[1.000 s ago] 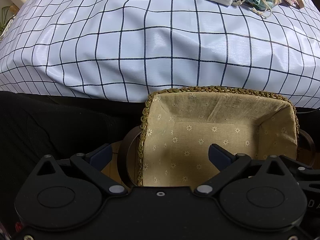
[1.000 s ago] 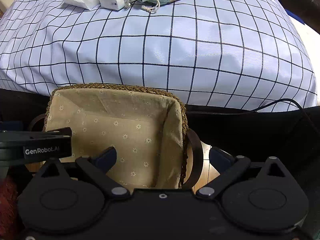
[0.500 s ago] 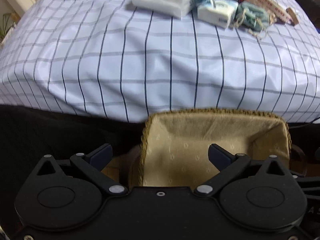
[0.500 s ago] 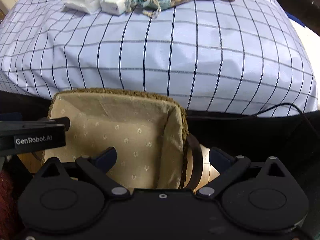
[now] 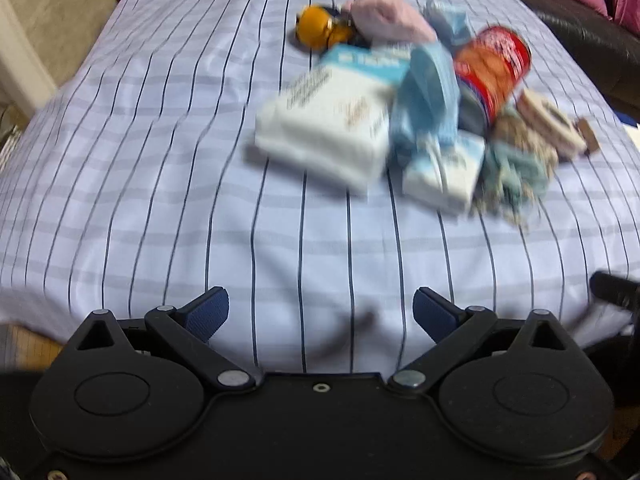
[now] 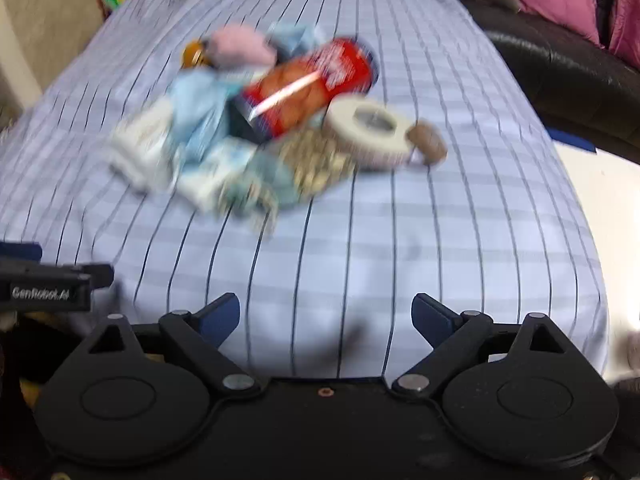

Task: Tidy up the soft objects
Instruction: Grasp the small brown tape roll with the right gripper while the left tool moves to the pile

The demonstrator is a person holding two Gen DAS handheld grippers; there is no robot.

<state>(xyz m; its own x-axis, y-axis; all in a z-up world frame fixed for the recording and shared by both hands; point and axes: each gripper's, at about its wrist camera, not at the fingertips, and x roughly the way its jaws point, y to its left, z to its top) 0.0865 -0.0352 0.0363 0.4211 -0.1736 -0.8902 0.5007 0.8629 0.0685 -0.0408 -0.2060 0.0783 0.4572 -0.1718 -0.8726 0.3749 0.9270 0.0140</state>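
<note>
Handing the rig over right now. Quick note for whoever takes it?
Left gripper: open, empty, jaws just narrowed a little.
Right gripper: same.
Both hang over the near edge of the checked cloth.
Pile mid-cloth, touching or overlapping: white pack, blue pouch, red can, pink bundle, tape roll, orange item. Frames are blurred, so finer detail is unclear.
Basket is out of view now.
Done: nothing sorted that I can see.
Left: the whole pile.
</note>
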